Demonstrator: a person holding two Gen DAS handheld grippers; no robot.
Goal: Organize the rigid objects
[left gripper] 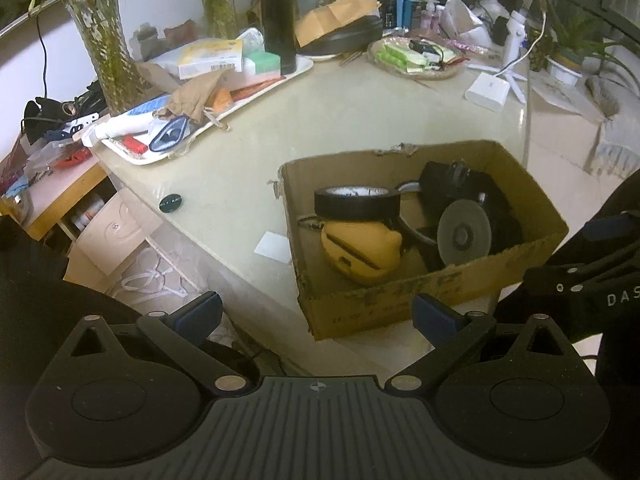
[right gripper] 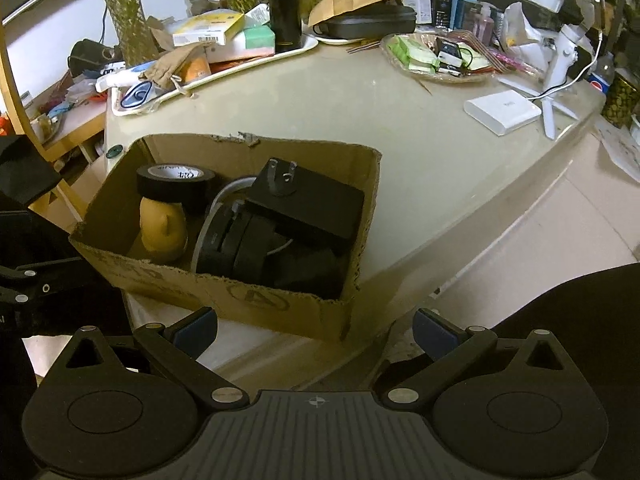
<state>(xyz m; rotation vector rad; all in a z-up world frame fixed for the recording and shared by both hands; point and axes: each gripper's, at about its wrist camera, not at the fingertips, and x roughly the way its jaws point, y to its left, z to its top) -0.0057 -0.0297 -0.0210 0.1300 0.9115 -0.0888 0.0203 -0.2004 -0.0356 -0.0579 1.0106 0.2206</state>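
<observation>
An open cardboard box (left gripper: pixel 400 304) (right gripper: pixel 224 300) sits at the near edge of the beige table. Inside lie a roll of black tape (left gripper: pixel 356 202) (right gripper: pixel 176 184), a yellow rounded object (left gripper: pixel 360 248) (right gripper: pixel 164 228), a black power adapter with prongs (right gripper: pixel 308 204) (left gripper: pixel 452 184) and a caster wheel (left gripper: pixel 464 236) (right gripper: pixel 236 244). My left gripper (left gripper: pixel 316 316) is open and empty, held back from the box's near wall. My right gripper (right gripper: pixel 316 330) is open and empty too, just short of the box's front wall. The right gripper's body (left gripper: pixel 580 284) shows at the left wrist view's right edge.
A white tray (left gripper: pixel 168 152) piled with boxes, a tube and a cloth pouch stands at the back left beside a black flask (left gripper: pixel 278 20). A woven dish of packets (right gripper: pixel 436 60), a white box (right gripper: pixel 502 112), glass vases and a small dark cap (left gripper: pixel 171 202) are around. Floor lies below the table edge.
</observation>
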